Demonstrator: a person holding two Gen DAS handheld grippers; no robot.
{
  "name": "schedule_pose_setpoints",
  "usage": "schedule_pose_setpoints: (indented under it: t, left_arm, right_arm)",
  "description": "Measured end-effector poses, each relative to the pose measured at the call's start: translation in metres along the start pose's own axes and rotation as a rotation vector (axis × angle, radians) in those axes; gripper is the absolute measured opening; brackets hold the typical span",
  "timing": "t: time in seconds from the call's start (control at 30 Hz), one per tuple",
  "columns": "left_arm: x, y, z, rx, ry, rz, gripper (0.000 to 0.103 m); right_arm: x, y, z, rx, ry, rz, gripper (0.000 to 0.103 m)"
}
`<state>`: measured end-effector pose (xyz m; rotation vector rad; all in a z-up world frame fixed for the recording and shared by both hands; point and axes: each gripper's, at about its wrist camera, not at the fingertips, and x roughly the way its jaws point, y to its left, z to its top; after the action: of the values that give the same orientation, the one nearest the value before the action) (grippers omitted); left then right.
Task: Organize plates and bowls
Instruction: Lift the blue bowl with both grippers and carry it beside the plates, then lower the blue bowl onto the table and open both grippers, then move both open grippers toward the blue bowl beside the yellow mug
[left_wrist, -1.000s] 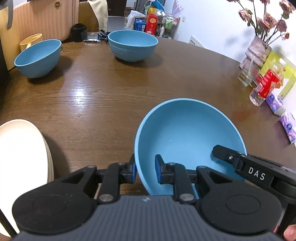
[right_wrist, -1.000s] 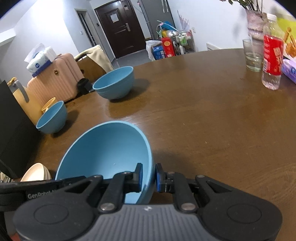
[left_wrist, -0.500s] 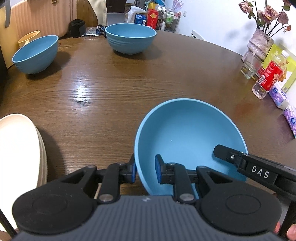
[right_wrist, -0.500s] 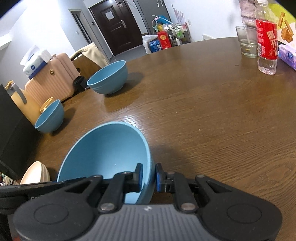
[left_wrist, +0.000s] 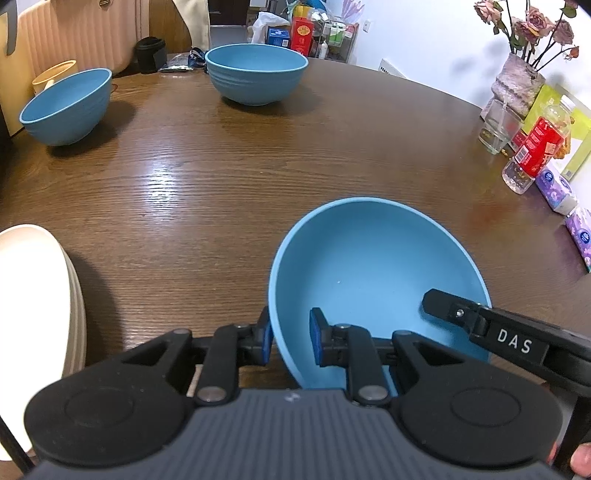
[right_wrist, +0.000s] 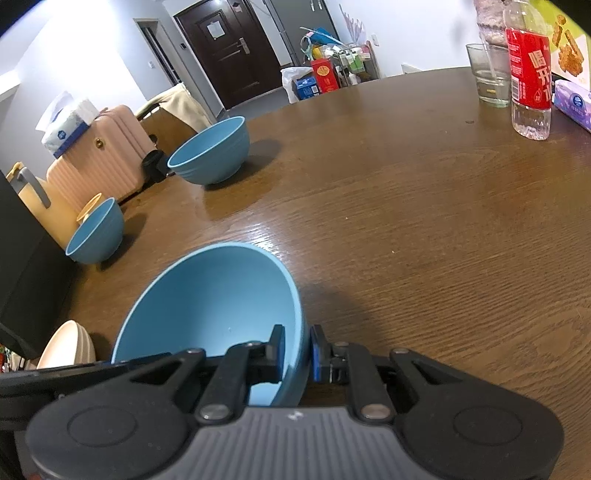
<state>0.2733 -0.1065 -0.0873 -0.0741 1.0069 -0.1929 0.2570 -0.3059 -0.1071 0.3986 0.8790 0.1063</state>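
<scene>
**Left claw** (left_wrist: 290, 338): straddles the near rim of the blue bowl (left_wrist: 369, 266). The outer pad is against the wall. The inner pad seems to stand a little off it, so I cannot tell from this angle whether it truly pinches.

**Right claw** (right_wrist: 295, 347): clamped on the same bowl's rim at the opposite side, one pad inside and one outside.

**Blue bowl**: held between the two claws, tipped, low over the near part of the desk (left_wrist: 258, 177).

**Plates** (left_wrist: 33, 295): a cream stack near the bowl, on the left.

**Other bowls**: two more blue ones, well apart, the far bowl (left_wrist: 256, 74) and the left bowl (left_wrist: 66, 107), both near the far edge.

**Far right**: glass (left_wrist: 496, 129), bottle (left_wrist: 535, 151) and vase (left_wrist: 517, 88), clustered together.

**Risks, as I judge them**:
- The grips sit on a thin, slick rim. If one claw eases before the other, the bowl could swing and drop onto the desk.
- If the hands pull apart unevenly, a pad may slide off the rim.
- A careless carry to the left could clip the plates.
</scene>
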Motion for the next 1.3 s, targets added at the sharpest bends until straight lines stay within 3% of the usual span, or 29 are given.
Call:
schedule_pose_setpoints:
  t: [0.07, 0.13, 0.2, 0.27, 0.4, 0.5, 0.93, 1.3]
  left_arm:
    - [-0.001, -0.002, -0.001, 0.010, -0.010, 0.006, 0.023]
    - [-0.003, -0.002, -0.002, 0.013, -0.017, 0.009, 0.037]
    - [-0.006, -0.002, -0.003, 0.011, -0.036, 0.025, 0.063]
    - [-0.010, -0.001, -0.003, 0.011, -0.062, 0.040, 0.076]
    - [-0.015, 0.005, -0.002, -0.015, -0.092, 0.072, 0.101]
    - [-0.021, 0.009, -0.004, -0.017, -0.117, 0.064, 0.103]
    - [-0.048, 0.013, -0.010, -0.006, -0.162, 0.064, 0.103]
    - [-0.096, 0.023, -0.022, 0.000, -0.216, 0.046, 0.103]
  right_arm:
    - [0.000, 0.000, 0.000, -0.006, -0.002, 0.003, 0.017]
    - [-0.002, 0.000, 0.001, -0.012, -0.007, 0.004, 0.026]
    - [-0.004, 0.000, 0.001, -0.015, -0.019, -0.005, 0.062]
    - [-0.007, 0.001, 0.002, -0.027, -0.039, -0.020, 0.076]
    - [-0.012, -0.005, 0.006, -0.012, -0.055, -0.035, 0.092]
    - [-0.015, -0.009, 0.008, -0.006, -0.058, -0.031, 0.103]
    - [-0.044, 0.001, 0.009, -0.041, -0.097, -0.034, 0.103]
    - [-0.090, 0.029, 0.001, -0.112, -0.153, -0.045, 0.103]
